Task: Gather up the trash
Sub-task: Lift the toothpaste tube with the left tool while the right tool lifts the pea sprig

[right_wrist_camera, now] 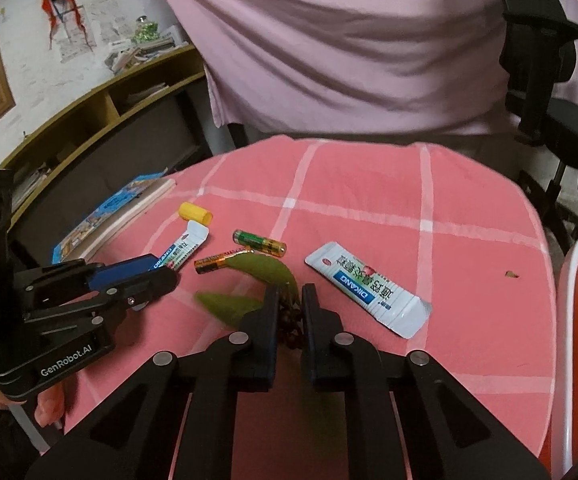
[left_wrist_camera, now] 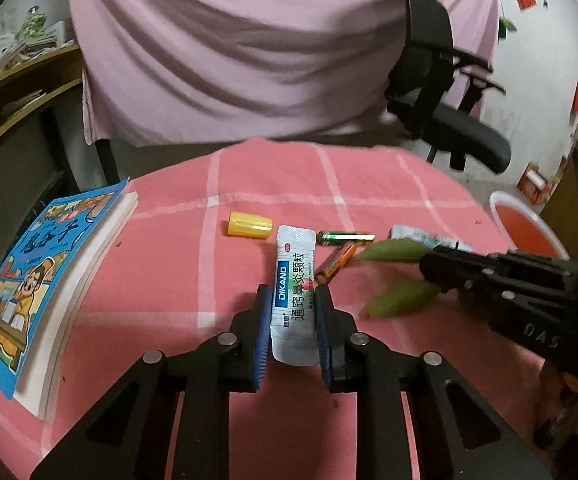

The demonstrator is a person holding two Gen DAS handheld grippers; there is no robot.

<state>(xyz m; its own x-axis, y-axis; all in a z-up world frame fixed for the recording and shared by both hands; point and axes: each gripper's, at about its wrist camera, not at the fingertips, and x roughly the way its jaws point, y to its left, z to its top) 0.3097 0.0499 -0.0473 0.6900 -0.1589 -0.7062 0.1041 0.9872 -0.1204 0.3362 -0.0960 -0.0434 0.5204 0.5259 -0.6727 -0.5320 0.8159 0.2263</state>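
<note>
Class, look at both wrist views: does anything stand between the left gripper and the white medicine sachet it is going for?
Nothing visible does. The left gripper already has the white medicine sachet between its blue pads, which press its edges. The orange battery lies just beside, not in the way.

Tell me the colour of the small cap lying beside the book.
Yellow; the cap shows best in the left wrist view.

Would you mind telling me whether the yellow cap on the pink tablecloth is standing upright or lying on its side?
Lying on its side: the yellow cap rests lengthwise on the tablecloth, its open end facing sideways rather than up.
</note>
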